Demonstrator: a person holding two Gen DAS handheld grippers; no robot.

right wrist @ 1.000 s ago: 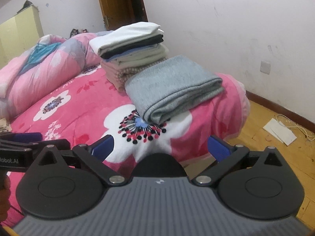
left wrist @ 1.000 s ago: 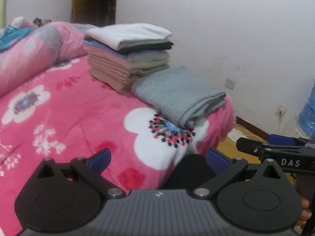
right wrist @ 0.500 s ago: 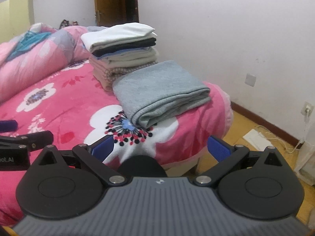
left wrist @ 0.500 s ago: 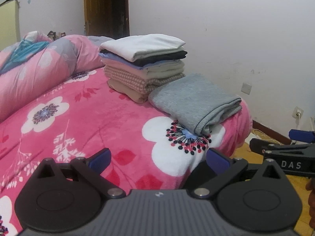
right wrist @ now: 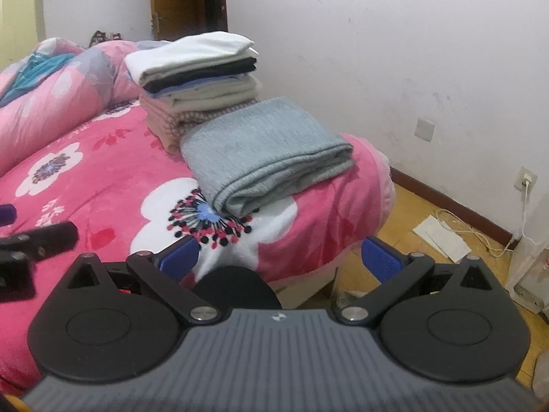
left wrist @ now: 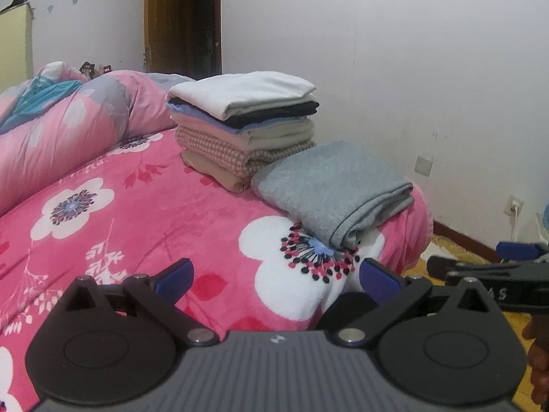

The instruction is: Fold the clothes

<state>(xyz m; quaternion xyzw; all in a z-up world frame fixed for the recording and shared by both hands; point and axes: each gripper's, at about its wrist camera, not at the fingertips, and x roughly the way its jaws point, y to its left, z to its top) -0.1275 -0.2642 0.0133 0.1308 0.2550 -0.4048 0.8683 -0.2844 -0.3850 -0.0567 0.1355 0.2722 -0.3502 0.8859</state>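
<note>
**Folded clothes sit stacked on bed as both grippers hang empty**

Left wrist view: The left gripper [left wrist: 274, 279] hovers above the near part of a pink floral blanket [left wrist: 144, 226], its blue-padded jaws spread wide and holding nothing. Ahead, a folded grey garment [left wrist: 334, 189] lies at the corner of the bed, over a white flower print. Just behind it, touching or nearly so, rises a stack of folded clothes [left wrist: 245, 127], white on top, then black, blue, cream, a checked pink layer and beige at the bottom. A rolled pink quilt [left wrist: 68, 127] runs along the far left. The right gripper [left wrist: 490, 271] juts in from the right edge, over the wooden floor; its opening cannot be judged from here.

Right wrist view: The right gripper [right wrist: 279, 261] hangs at the bed's edge, jaws wide apart and empty. The grey garment [right wrist: 271, 156] lies ahead near the corner, with the stack [right wrist: 195, 79] behind it. The left gripper [right wrist: 37, 240], blurred, shows at the left edge. A cable [right wrist: 480, 233] trails across the floor by the wall.
</note>
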